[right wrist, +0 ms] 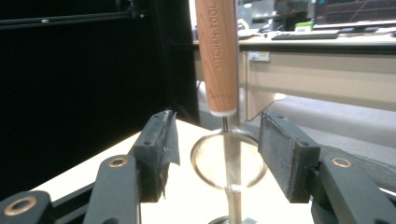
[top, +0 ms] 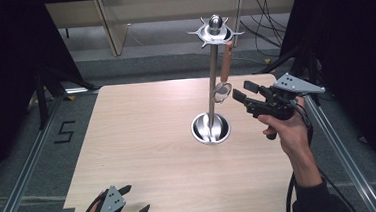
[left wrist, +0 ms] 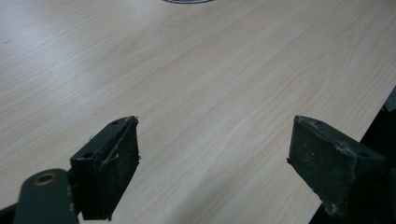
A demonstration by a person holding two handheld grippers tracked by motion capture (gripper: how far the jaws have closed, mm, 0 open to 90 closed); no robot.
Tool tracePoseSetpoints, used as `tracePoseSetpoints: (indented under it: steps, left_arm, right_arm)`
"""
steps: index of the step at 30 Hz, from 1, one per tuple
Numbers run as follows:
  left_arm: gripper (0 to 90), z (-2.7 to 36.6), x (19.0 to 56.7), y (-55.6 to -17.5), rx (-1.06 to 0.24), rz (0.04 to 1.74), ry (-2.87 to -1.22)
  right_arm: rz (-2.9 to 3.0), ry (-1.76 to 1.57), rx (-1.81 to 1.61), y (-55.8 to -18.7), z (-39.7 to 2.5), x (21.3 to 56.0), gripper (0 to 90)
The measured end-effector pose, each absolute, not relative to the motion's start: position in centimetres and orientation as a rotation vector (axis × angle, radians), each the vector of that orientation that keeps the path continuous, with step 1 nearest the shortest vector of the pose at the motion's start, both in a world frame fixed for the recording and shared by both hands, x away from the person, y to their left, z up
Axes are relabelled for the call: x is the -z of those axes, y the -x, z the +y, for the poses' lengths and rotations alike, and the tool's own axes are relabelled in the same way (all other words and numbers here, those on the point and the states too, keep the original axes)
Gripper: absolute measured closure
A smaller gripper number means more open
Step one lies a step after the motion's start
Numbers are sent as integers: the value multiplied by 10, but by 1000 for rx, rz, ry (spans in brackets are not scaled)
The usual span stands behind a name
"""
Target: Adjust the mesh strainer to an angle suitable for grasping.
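The right hand-held gripper (top: pixel 242 93), gripped in a hand (top: pixel 287 129) on a forearm rising from five o'clock, points toward nine o'clock with jaws spread, while the left hand-held gripper (top: pixel 135 200) sits low at seven o'clock, jaws wide apart.

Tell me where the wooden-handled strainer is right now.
In the high view, the wooden-handled strainer hangs from the top ring of the metal stand, on its right side, just ahead of the open right hand-held gripper.
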State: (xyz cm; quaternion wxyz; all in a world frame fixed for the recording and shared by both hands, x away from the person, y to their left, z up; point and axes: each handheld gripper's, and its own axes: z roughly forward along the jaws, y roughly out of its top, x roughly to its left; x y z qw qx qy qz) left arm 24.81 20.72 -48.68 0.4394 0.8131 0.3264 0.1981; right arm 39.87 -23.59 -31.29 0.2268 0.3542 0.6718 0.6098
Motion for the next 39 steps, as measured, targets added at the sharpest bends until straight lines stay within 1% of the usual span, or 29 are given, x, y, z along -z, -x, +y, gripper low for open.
tracePoseSetpoints:
  steps: [4, 5, 11, 15, 20, 24, 26, 27, 30, 34, 39]
  left_arm:
    - [156, 207, 487, -248, -492, 812, -2018]
    - [156, 208, 486, -249, -507, 790, -2027]
    - [156, 208, 486, -248, -495, 808, -2028]
    - [156, 209, 485, -250, -516, 767, -2047]
    - [156, 209, 485, -250, -515, 769, -2047]
    - [156, 209, 485, -251, -516, 766, -2045]
    - [156, 207, 486, -249, -489, 805, -2029]
    - [156, 209, 485, -251, -512, 762, -2050]
    - [156, 208, 485, -250, -498, 786, -2037]
    - [156, 207, 484, -252, -508, 761, -2042]
    - [155, 206, 485, -251, -493, 772, -2036]
  right_arm:
    - [1864, -983, -1680, -399, -237, 315, 449]
    - [1873, -981, -1676, -399, -238, 315, 439]
    - [1869, -999, -1660, -396, -238, 319, 424]
    - [1894, -1017, -1670, -394, -238, 324, 411]
    - [1923, -1008, -1651, -394, -235, 329, 401]
    - [1934, -1005, -1650, -394, -233, 332, 401]
    - [1933, -974, -1623, -394, -233, 333, 410]
    - [1928, -1010, -1628, -392, -232, 334, 410]
    - [1926, -1011, -1636, -392, -233, 336, 409]
    - [1934, -999, -1643, -393, -234, 339, 405]
    - [1955, -1022, -1621, -395, -233, 348, 397]
